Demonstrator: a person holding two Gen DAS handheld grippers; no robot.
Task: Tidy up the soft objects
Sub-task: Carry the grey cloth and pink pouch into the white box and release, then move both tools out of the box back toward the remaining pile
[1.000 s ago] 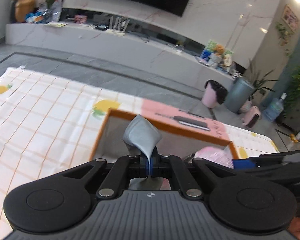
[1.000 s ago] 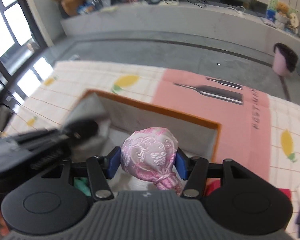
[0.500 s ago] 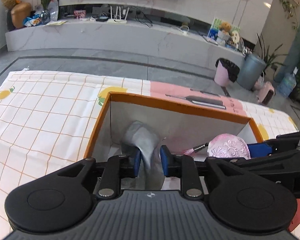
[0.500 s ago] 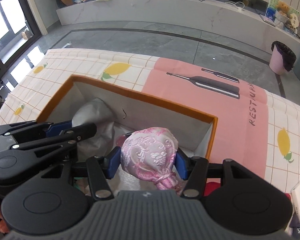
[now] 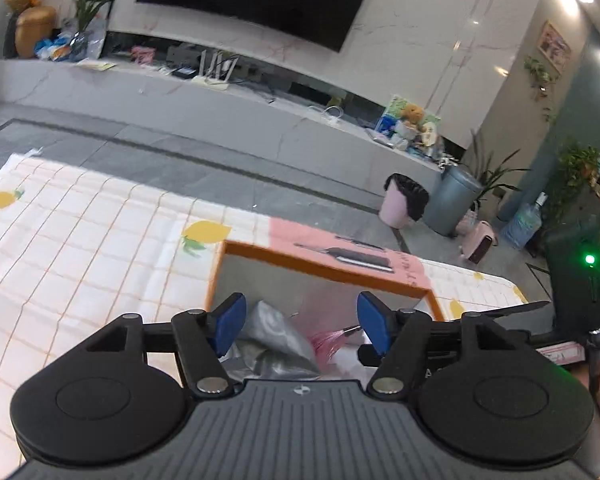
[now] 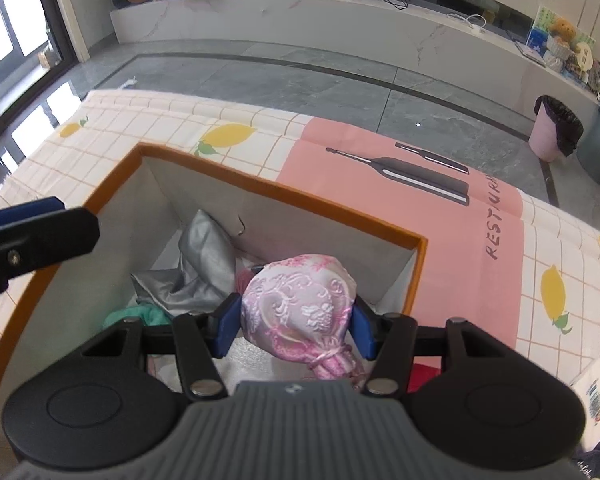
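Surface: checked lemon-print cloth [image 6: 260, 120] carrying an orange-rimmed storage box [image 6: 284, 196].
Pink brocade pouch [image 6: 300, 300]: light, squashy, likely slippery; clenched at its belly in the right claw [image 6: 296, 330], above the box's 5 o'clock corner.
Silver pouch [image 6: 204, 264]: lying inside the box toward 11 o'clock.
Left claw [image 5: 302, 324]: opening, pads off the silver pouch below.
Room: box walls close; straight up is free.

Table under a checked lemon-print cloth [image 6: 148, 128] with a pink panel, orange-rimmed box [image 6: 284, 194] standing on it, white packet [image 6: 594, 396] at the cloth's right edge.
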